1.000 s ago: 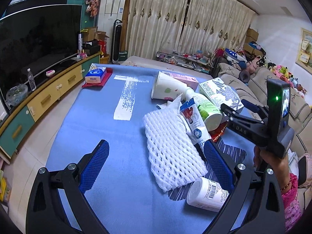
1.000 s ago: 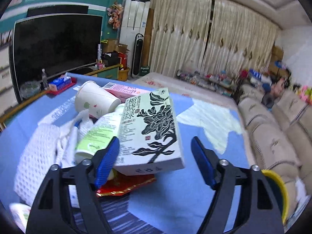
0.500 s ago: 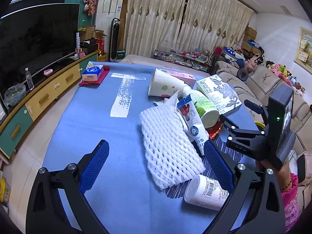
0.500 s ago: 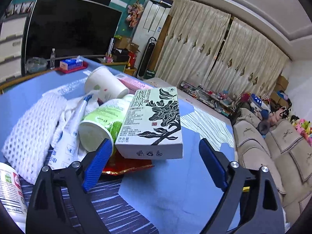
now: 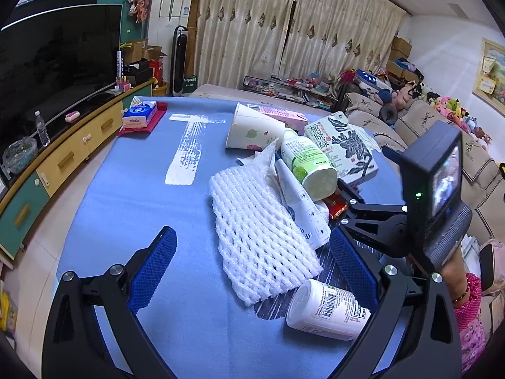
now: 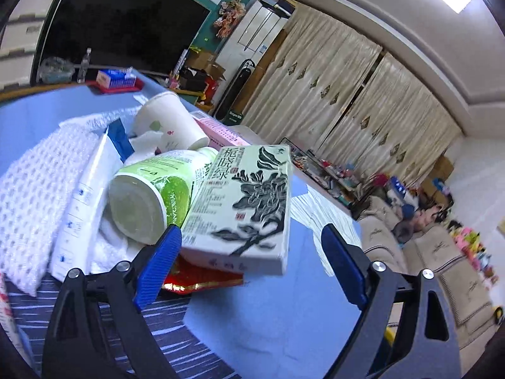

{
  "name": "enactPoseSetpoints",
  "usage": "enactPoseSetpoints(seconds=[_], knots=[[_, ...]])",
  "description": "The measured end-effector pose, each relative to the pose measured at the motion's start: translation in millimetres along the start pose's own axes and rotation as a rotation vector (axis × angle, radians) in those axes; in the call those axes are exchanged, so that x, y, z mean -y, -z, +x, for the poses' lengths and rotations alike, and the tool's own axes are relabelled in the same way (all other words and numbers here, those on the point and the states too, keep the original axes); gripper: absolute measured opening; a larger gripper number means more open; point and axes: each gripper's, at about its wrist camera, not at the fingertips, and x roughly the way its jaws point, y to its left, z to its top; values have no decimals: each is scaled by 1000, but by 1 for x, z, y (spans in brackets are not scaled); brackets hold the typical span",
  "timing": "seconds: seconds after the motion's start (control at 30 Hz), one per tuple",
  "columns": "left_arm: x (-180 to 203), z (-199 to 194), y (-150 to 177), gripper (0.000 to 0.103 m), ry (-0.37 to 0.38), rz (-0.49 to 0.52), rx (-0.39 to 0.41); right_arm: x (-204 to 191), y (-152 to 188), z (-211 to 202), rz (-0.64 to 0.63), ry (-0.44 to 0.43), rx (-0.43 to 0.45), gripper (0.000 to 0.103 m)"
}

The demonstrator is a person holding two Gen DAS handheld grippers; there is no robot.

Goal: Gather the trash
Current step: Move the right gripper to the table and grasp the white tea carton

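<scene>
Left wrist view: left gripper (image 5: 252, 265) open above blue table (image 5: 126, 195); trash pile with foam net (image 5: 255, 230) mid-table, tissue box (image 5: 140, 114) at far-left corner, TV (image 5: 53, 63) along wall.

Right wrist view: right gripper (image 6: 249, 259) open around tea box (image 6: 243, 202); curtains (image 6: 347, 101), sofa (image 6: 442, 259) behind.

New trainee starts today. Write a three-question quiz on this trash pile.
1. True or false: the right gripper is shut on the white box with black flower print.
2. What lies on its side nearest the left gripper? A. white pill bottle with barcode B. white paper cup
3. Name the soft item lying between the left gripper's fingers.

Key: 1. False, it is open. 2. A. 3. White foam mesh sleeve.
</scene>
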Motion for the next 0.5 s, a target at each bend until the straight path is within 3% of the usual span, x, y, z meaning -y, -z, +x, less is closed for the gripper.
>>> enactPoseSetpoints(seconds=[0.07,0.1,0.13,0.3,0.43,0.47,0.5], knots=[[1,1,1,96,2,0,-3,-5,-2,4,-37,-1,-2,76],[2,1,1,96,1,2,-5,-6,-3,6,-41,2,-8,60],[4,1,1,96,0,7,-6,-4,-3,6,-33,13,-13,56],[5,2,1,96,-1,13,-4,29,-1,3,164,-86,-19,30],[5,5,2,96,-2,13,-13,63,4,12,350,-218,-64,24],[6,6,1,96,-2,15,-14,69,4,14,394,-255,-68,26],[7,6,1,96,-1,17,-13,78,4,18,461,-310,-67,39]])
